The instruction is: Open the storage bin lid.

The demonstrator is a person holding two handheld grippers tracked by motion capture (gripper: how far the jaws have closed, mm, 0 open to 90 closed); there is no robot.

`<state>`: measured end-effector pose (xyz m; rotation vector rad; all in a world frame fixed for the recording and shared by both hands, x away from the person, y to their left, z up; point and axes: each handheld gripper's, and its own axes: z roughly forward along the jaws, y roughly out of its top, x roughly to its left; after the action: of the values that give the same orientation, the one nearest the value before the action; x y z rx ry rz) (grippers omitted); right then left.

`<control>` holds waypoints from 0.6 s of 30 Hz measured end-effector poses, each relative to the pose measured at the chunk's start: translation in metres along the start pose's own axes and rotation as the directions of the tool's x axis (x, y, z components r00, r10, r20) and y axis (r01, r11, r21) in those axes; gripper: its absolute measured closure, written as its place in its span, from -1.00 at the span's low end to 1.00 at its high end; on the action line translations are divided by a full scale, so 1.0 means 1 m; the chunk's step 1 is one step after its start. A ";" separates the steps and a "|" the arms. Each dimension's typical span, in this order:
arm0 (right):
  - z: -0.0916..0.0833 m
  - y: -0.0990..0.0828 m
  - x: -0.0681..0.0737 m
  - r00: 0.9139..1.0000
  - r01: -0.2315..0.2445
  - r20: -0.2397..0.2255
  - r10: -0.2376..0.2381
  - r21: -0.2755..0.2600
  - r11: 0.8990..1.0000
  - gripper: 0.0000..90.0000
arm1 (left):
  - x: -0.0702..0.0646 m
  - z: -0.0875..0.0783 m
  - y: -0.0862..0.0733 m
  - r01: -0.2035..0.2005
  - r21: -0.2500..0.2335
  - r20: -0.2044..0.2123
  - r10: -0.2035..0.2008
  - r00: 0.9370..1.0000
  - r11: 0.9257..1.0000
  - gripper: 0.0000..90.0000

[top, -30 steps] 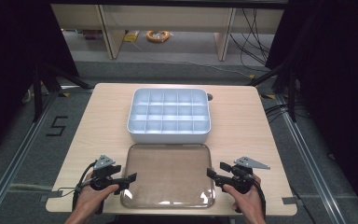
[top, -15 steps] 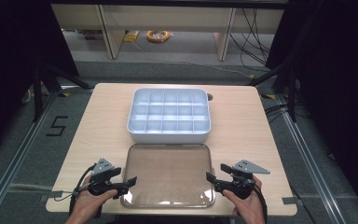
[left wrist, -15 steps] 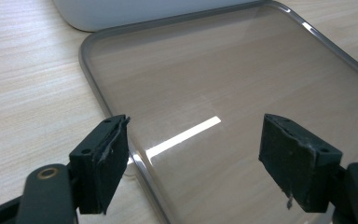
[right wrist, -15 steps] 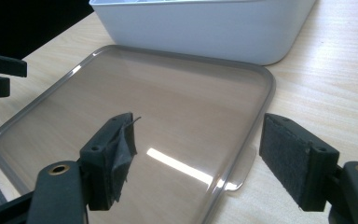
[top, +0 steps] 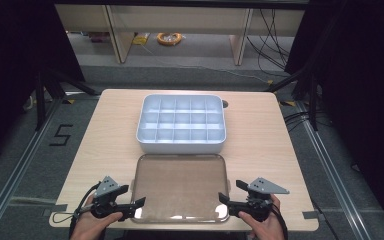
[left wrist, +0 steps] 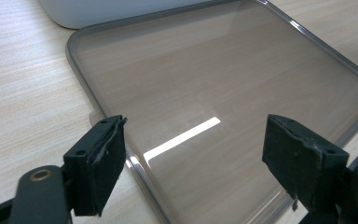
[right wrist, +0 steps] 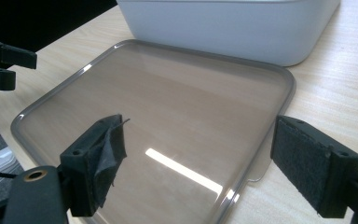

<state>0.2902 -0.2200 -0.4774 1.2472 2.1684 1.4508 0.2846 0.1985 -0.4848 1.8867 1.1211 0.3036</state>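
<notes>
Cut off at the top edge of the left claw view: the white compartment box (left wrist: 121, 11), just a strip of wall left. Also cropped at the right edge there: the clear lid (left wrist: 205, 84), far corner lost. Cut by the bottom edge of the high view: both hands. Too small to identify: yellow coil (top: 169, 38) on the floor, upper centre.

A single mark can be read: a black "5" (top: 60, 135) on the grey floor (top: 10, 165), at the left of the high view, just beside the tabletop's (top: 110, 130) left edge. It is built from straight dark strips. No other text, label, brand or number is legible in the three views.
</notes>
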 end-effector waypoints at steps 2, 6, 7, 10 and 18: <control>-0.003 -0.001 0.003 1.000 -0.014 0.007 0.014 0.020 1.000 -0.60 | -0.001 -0.003 -0.001 -0.003 0.009 -0.002 0.003 1.000 1.000 -0.55; -0.006 -0.004 0.007 0.999 -0.032 -0.003 0.032 0.023 0.999 -0.60 | -0.003 -0.006 -0.003 -0.016 0.005 0.003 0.016 1.000 1.000 -0.59; -0.004 -0.005 0.005 1.000 -0.006 -0.008 0.006 0.000 1.000 -0.60 | -0.005 -0.006 -0.004 -0.015 -0.001 -0.002 0.015 1.000 1.000 -0.59; -0.007 -0.007 0.005 1.000 0.012 0.000 -0.012 0.019 1.000 -0.60 | -0.006 -0.009 -0.005 -0.035 0.022 0.010 0.035 0.999 0.999 -0.60; -0.014 -0.014 0.010 1.000 -0.002 -0.016 0.002 0.012 1.000 -0.60 | -0.011 -0.014 -0.011 -0.023 0.006 0.019 0.023 1.000 1.000 -0.61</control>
<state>0.2686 -0.2234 -0.4803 1.2469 2.1899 1.4550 0.2640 0.2000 -0.4837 1.9054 1.0893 0.2952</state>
